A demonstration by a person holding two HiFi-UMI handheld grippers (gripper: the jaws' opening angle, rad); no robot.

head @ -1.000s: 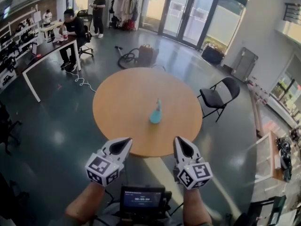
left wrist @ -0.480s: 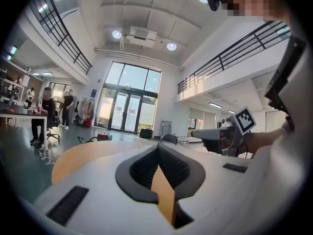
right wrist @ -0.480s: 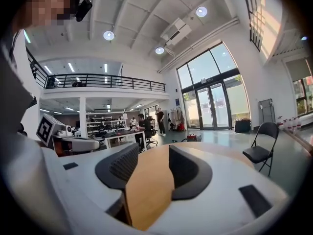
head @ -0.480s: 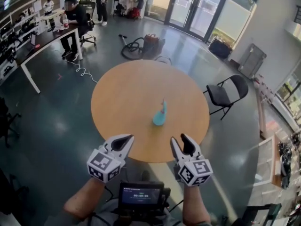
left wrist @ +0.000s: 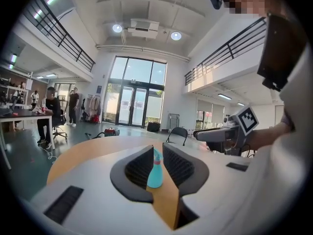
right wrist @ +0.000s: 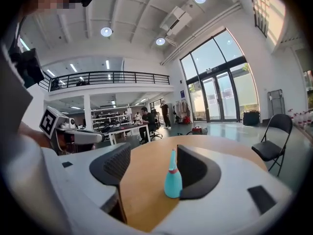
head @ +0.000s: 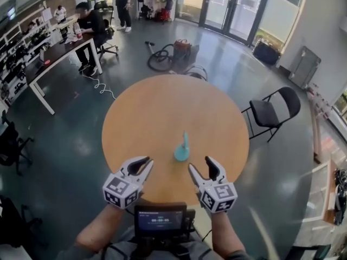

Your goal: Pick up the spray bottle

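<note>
Upright bottle [head: 181,150] on surface [head: 141,112], just ahead of both tongs, untouched. Empty left tongs [head: 142,163] slightly spread, empty right tongs [head: 199,165] wider; both just opening. Risk: a jaw nudging the narrow bottle before closing likely tips it.

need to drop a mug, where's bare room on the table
The table is bare from its far edge to the middle and along both sides. Crowded near edge: the spray bottle, left gripper and right gripper short of it, jaws just opening, empty.
</note>
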